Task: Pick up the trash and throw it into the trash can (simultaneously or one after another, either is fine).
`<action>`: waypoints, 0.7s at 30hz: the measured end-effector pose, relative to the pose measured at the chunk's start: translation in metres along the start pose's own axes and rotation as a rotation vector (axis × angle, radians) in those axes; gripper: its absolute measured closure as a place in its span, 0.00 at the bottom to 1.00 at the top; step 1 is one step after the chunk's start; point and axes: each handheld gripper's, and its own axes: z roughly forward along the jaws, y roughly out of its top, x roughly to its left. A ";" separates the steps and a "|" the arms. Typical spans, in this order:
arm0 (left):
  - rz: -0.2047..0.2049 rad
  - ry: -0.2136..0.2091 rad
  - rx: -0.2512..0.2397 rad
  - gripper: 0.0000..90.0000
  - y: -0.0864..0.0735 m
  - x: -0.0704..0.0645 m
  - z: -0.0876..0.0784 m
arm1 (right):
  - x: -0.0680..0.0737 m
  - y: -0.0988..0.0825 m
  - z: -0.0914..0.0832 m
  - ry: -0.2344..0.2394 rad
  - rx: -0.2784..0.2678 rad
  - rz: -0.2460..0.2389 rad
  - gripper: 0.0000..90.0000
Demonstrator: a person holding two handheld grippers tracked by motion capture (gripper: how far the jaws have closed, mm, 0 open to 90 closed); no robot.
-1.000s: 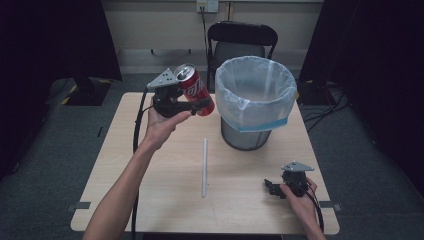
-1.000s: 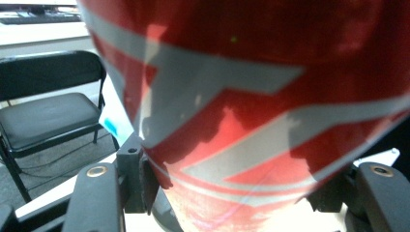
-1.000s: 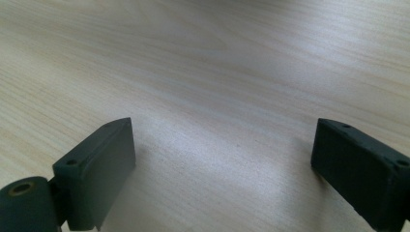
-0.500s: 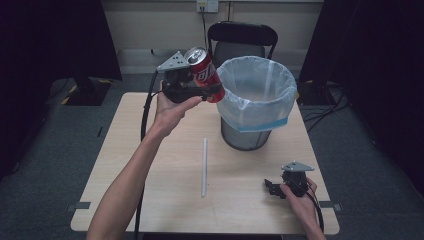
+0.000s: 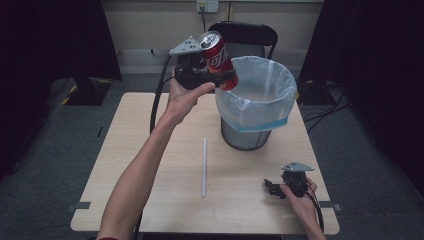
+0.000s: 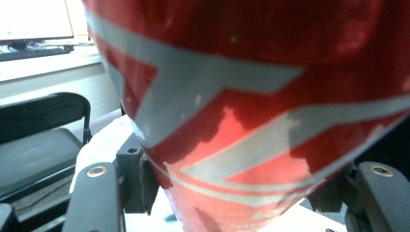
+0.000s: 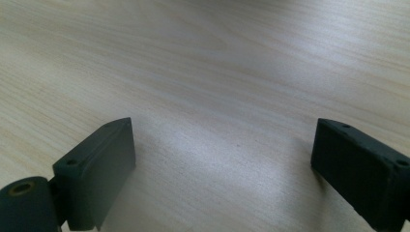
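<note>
We held the red can [image 5: 218,59] pinched in the left gripper [image 5: 212,75], tilted, just beside the rim of the lined bin [image 5: 260,112]. The right gripper [image 5: 274,186] rested spread on the table [image 5: 125,150]. Next, we judged, the can must pass over the opening before release.

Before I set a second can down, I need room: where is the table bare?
The table is bare left of the white straw, and between straw and right gripper. The far right is crowded: the lined bin stands there, with the red can in the left gripper at its rim.
</note>
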 end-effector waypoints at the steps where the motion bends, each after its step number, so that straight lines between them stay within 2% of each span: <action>1: 0.002 -0.006 -0.001 0.38 0.001 -0.001 0.004 | 0.000 0.000 0.000 0.000 0.000 0.000 0.09; 6: 0.016 -0.017 0.018 0.38 0.005 -0.003 0.024 | 0.000 0.000 0.000 0.001 0.000 0.001 0.09; 12: 0.004 -0.041 0.036 0.38 0.003 -0.004 0.042 | 0.000 0.000 0.000 0.004 -0.002 0.000 0.09; 21: 0.007 -0.038 0.075 0.38 -0.002 -0.006 0.065 | 0.001 0.000 0.000 0.003 -0.002 0.002 0.09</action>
